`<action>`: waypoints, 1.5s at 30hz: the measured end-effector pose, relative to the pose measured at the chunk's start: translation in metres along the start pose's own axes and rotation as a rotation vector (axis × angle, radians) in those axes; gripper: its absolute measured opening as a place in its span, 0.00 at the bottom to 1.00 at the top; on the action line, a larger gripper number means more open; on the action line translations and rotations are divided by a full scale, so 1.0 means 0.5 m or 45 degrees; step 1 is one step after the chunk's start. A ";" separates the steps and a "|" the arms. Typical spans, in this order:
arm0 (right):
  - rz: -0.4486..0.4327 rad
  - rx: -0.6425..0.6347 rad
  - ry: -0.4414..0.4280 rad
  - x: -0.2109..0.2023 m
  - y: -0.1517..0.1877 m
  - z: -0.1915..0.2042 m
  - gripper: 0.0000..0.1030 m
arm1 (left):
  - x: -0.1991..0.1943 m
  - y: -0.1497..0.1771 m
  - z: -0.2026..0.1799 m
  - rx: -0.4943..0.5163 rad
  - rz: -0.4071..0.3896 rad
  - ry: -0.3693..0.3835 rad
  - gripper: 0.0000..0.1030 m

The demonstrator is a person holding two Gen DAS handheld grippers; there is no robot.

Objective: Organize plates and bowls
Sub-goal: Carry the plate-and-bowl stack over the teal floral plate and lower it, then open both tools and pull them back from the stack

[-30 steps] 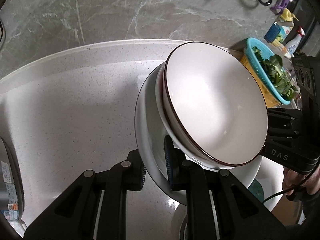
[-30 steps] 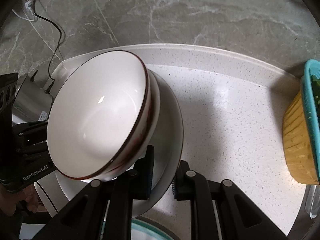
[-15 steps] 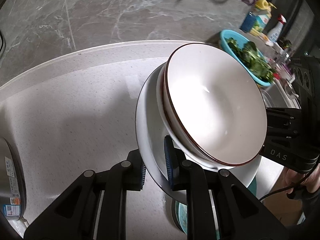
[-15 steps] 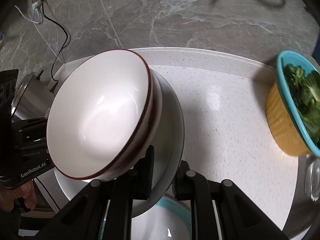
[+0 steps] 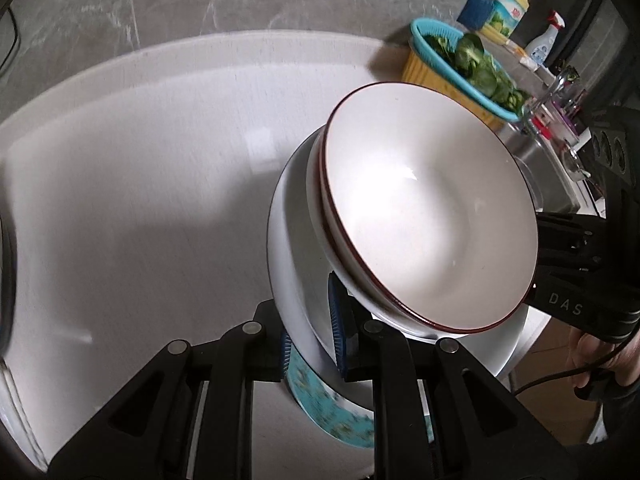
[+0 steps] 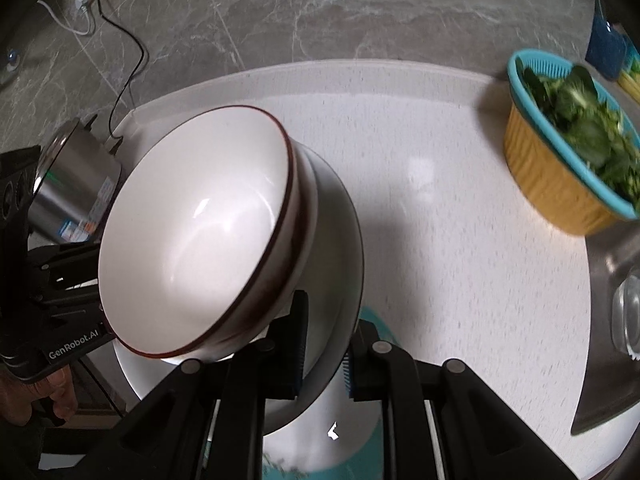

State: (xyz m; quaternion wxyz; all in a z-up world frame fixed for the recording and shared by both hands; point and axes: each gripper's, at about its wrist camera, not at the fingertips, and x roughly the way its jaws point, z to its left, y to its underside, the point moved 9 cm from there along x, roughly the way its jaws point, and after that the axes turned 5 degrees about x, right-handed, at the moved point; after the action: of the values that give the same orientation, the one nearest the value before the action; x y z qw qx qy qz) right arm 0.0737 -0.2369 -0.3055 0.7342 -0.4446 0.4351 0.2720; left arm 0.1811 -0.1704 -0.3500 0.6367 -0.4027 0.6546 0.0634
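We hold a stack above the tabletop (image 5: 132, 208): a white plate (image 5: 292, 264) carrying nested bowls (image 5: 432, 216). Our left hand-held gripper (image 5: 310, 344) is clamped on the plate's rim on one side; our right hand-held gripper (image 6: 324, 352) is clamped on the opposite rim. A teal plate (image 5: 332, 412) lies below. A basket (image 6: 560, 176) of greens stands well apart.

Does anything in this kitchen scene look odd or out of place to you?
Only one thing: the stack is held off the counter. Both grippers, left and right, pinch opposite rims of a white plate carrying red-rimmed bowls, above a teal plate. Nothing looks spilled or broken.
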 end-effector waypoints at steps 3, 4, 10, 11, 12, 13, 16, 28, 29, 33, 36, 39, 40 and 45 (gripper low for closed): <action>0.016 -0.002 -0.010 0.001 0.037 -0.012 0.16 | 0.012 0.036 -0.017 -0.022 0.023 -0.001 0.14; 0.021 -0.002 -0.011 0.001 0.049 -0.017 0.16 | 0.017 0.050 -0.025 -0.028 0.028 0.002 0.14; 0.030 -0.001 -0.009 0.004 0.092 -0.038 0.16 | 0.034 0.100 -0.051 -0.039 0.041 0.002 0.14; 0.032 -0.001 -0.010 0.005 0.097 -0.040 0.16 | 0.037 0.103 -0.052 -0.042 0.044 0.003 0.14; 0.033 -0.001 -0.009 0.007 0.100 -0.042 0.16 | 0.042 0.103 -0.053 -0.042 0.049 0.003 0.14; 0.037 -0.003 -0.008 0.010 0.104 -0.043 0.16 | 0.044 0.106 -0.054 -0.043 0.053 0.000 0.14; 0.051 -0.002 -0.007 0.018 0.117 -0.047 0.16 | 0.053 0.115 -0.054 -0.041 0.065 -0.003 0.14; 0.068 0.011 -0.007 0.039 0.141 -0.059 0.16 | 0.077 0.143 -0.048 -0.036 0.090 -0.001 0.14; 0.070 0.011 -0.007 0.041 0.141 -0.059 0.16 | 0.078 0.144 -0.047 -0.037 0.084 -0.002 0.13; 0.065 0.007 -0.004 0.047 0.145 -0.058 0.16 | 0.076 0.142 -0.041 -0.033 0.074 -0.008 0.13; 0.064 -0.003 0.000 0.051 0.145 -0.059 0.16 | 0.074 0.141 -0.039 -0.032 0.069 -0.014 0.13; 0.053 -0.013 0.002 0.051 0.146 -0.059 0.16 | 0.072 0.143 -0.039 -0.040 0.057 -0.017 0.13; 0.051 -0.009 -0.005 0.051 0.146 -0.059 0.16 | 0.071 0.144 -0.040 -0.045 0.053 -0.019 0.13; 0.038 -0.027 -0.005 0.050 0.150 -0.053 0.19 | 0.066 0.148 -0.037 -0.071 0.027 -0.027 0.13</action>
State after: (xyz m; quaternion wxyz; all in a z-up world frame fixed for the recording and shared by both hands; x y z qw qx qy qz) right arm 0.0158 -0.2259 -0.3648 0.7261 -0.4455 0.4371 0.2885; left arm 0.1259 -0.1466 -0.4079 0.6314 -0.4127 0.6499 0.0924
